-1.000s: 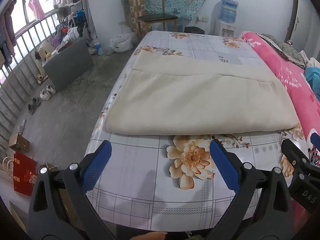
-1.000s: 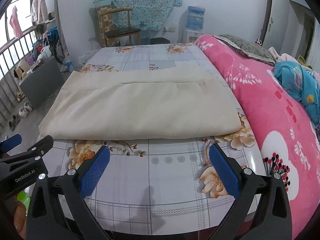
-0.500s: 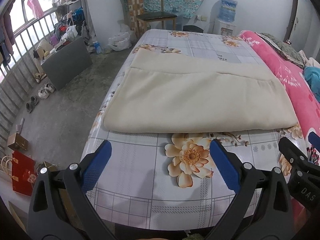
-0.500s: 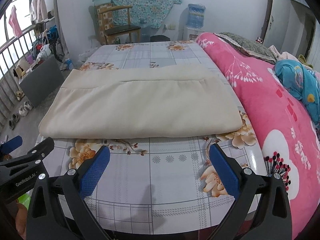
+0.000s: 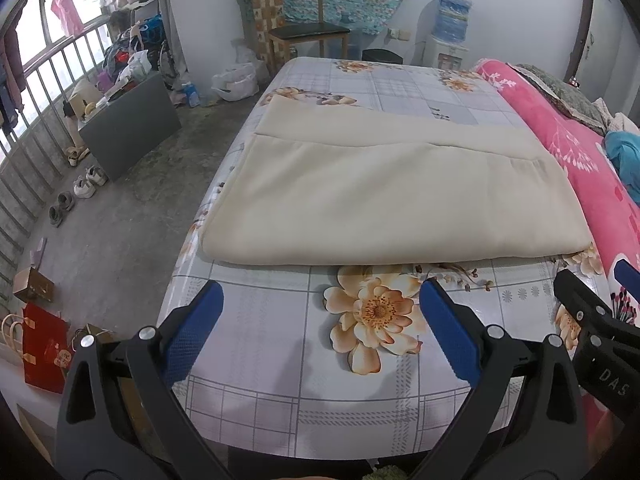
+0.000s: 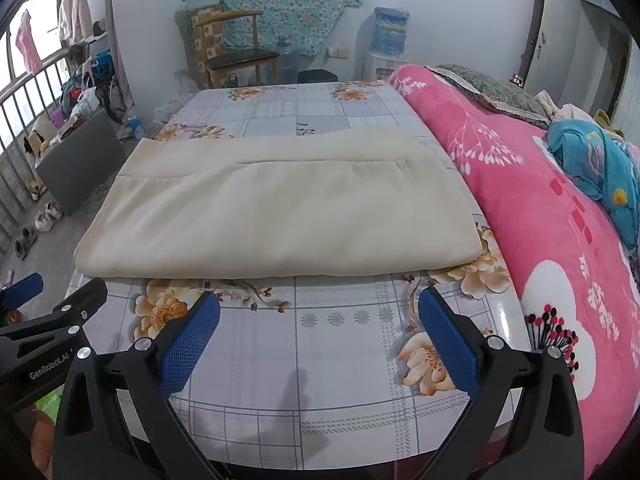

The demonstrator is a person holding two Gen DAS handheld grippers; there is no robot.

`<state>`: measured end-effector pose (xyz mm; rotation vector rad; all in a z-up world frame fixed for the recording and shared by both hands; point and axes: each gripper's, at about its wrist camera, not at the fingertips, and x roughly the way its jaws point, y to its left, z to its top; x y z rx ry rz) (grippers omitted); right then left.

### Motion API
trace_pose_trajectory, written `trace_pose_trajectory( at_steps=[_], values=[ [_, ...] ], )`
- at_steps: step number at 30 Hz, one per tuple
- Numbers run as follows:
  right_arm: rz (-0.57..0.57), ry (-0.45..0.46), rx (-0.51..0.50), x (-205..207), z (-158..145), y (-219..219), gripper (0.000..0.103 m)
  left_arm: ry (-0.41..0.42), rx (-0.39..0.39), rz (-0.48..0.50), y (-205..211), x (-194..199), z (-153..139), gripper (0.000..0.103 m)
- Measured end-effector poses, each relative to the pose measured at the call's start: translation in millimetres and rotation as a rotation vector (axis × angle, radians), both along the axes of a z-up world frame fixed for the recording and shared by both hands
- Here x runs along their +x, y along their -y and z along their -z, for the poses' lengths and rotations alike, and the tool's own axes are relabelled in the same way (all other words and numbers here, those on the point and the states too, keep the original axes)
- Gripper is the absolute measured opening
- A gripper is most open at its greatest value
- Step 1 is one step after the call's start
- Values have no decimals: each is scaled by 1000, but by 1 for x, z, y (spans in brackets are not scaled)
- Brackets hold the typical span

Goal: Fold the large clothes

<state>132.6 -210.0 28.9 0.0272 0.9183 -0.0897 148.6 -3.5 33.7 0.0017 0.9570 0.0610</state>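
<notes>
Gaping claws [image 5: 320, 320] before folded blanket [image 5: 392, 196]

Matt cream cloth [image 5: 384, 196], glossy tablecloth [image 5: 272, 344]

Two markings can be read, each on the body of the other tool. White letters "DAS" stand on the right tongs [image 5: 612, 376], seen right of the left tongs. "GenRobot.AI" stands in white on the left tongs [image 6: 48, 364], seen left of the right tongs. Print on the red bag [image 5: 44, 350] is too small to read.
</notes>
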Motion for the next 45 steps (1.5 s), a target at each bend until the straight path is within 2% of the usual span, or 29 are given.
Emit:
trace_pose_trajectory(
  at_steps=[45],
  values=[
    [5, -10, -17, 1, 2, 5, 97, -18, -9, 17, 4, 4, 4, 95]
  ],
)
